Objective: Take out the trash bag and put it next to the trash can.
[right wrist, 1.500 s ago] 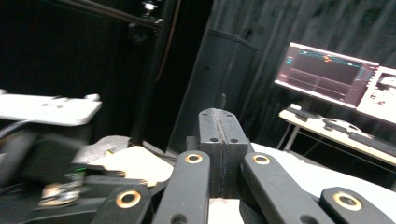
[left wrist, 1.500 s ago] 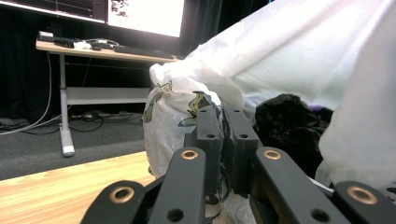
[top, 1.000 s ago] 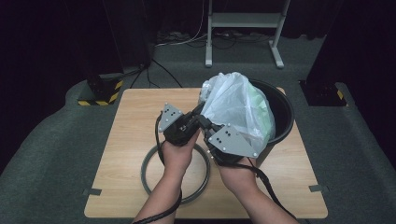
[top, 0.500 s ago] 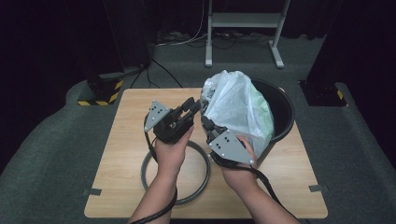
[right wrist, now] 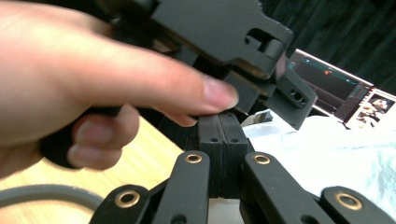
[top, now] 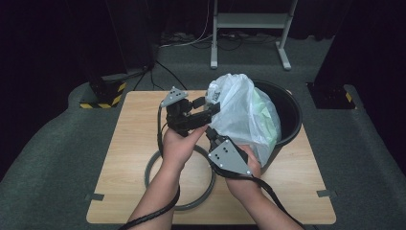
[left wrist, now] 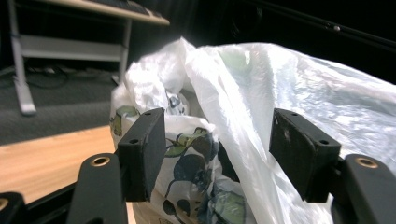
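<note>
Nearest the person, a grey ring [top: 179,184] lies flat on the wooden worktop [top: 129,143], partly under the forearms. Just beyond it, the right tool [top: 212,135] sits low at the near side of the white plastic bag [top: 239,115]; in the right gripper view its pads are pressed flat together, and whether a fold of the bag is caught between them cannot be told. The left tool [top: 206,106] is held higher, at the bag's upper left edge. Its jaws have just been opening; in the left gripper view they stand well apart with the bag's gathered film [left wrist: 243,116] between them, and the pads do not press on it. The bag stands in a black bucket [top: 289,112] at the worktop's right side, bulging above the rim. Farther off, a white metal stand [top: 249,21] rests on the floor.
</note>
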`<action>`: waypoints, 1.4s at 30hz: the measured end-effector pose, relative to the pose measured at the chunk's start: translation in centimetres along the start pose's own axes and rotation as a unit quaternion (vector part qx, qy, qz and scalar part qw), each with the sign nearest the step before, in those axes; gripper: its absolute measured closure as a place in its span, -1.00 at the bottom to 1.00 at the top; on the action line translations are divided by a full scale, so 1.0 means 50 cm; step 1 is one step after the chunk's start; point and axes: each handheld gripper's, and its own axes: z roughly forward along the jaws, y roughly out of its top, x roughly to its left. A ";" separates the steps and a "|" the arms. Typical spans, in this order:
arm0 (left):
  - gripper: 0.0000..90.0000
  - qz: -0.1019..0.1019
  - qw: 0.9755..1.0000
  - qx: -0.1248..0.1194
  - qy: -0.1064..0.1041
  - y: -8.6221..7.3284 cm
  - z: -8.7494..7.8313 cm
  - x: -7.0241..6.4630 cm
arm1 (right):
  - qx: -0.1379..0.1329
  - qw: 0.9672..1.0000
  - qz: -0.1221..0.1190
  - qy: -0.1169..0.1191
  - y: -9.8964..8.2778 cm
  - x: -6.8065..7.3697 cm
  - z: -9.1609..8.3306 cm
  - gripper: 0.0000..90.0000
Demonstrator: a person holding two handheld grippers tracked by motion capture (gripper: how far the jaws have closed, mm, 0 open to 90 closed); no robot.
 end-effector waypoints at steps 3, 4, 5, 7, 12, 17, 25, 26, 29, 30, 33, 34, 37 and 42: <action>-0.08 -0.008 1.000 0.018 -0.006 -0.002 0.010 0.007 | 0.011 1.000 -0.017 -0.001 -0.007 0.008 0.000 1.00; -0.05 -0.015 1.000 0.021 -0.010 -0.002 0.012 0.009 | 0.013 1.000 -0.020 -0.001 -0.009 0.010 0.000 1.00; 0.00 -0.015 1.000 0.025 -0.011 -0.002 0.014 0.010 | 0.016 1.000 -0.026 -0.002 -0.011 0.012 0.000 1.00; 0.14 -0.008 0.999 0.039 -0.002 -0.003 0.020 0.008 | 0.021 0.999 -0.032 -0.003 -0.016 0.014 0.000 0.99; 0.47 -0.008 0.999 0.041 0.010 -0.005 0.022 0.014 | 0.018 1.000 -0.022 -0.002 -0.018 0.012 -0.010 0.67; 0.63 0.013 0.999 0.032 0.029 -0.007 0.019 0.006 | -0.003 1.000 0.005 -0.007 -0.003 -0.001 -0.043 0.53; 0.99 0.065 0.995 0.017 0.073 -0.011 0.014 -0.020 | -0.026 0.999 0.031 -0.019 0.018 -0.045 -0.098 0.49; 0.99 0.066 0.995 0.015 0.074 -0.012 0.014 -0.021 | -0.028 0.999 0.032 -0.023 0.020 -0.052 -0.105 0.49; 1.00 0.066 0.995 0.008 0.073 -0.014 0.014 -0.021 | -0.033 0.998 0.037 -0.034 0.022 -0.075 -0.124 0.48; 1.00 0.063 0.996 0.002 0.070 -0.015 0.014 -0.021 | -0.035 0.998 0.039 -0.038 0.023 -0.083 -0.130 0.48; 1.00 0.065 0.996 -0.011 0.067 -0.012 0.013 -0.023 | -0.037 0.997 0.041 -0.053 0.021 -0.107 -0.148 0.46; 1.00 0.067 0.995 -0.018 0.066 -0.011 0.012 -0.025 | -0.036 0.997 0.041 -0.058 0.019 -0.115 -0.153 0.45; 1.00 0.065 0.995 -0.036 0.062 -0.004 0.009 -0.029 | -0.034 0.996 0.051 -0.069 0.012 -0.142 -0.169 0.43; 1.00 0.068 0.994 -0.059 0.059 0.011 0.008 -0.040 | -0.037 0.993 0.070 -0.082 0.005 -0.180 -0.201 0.32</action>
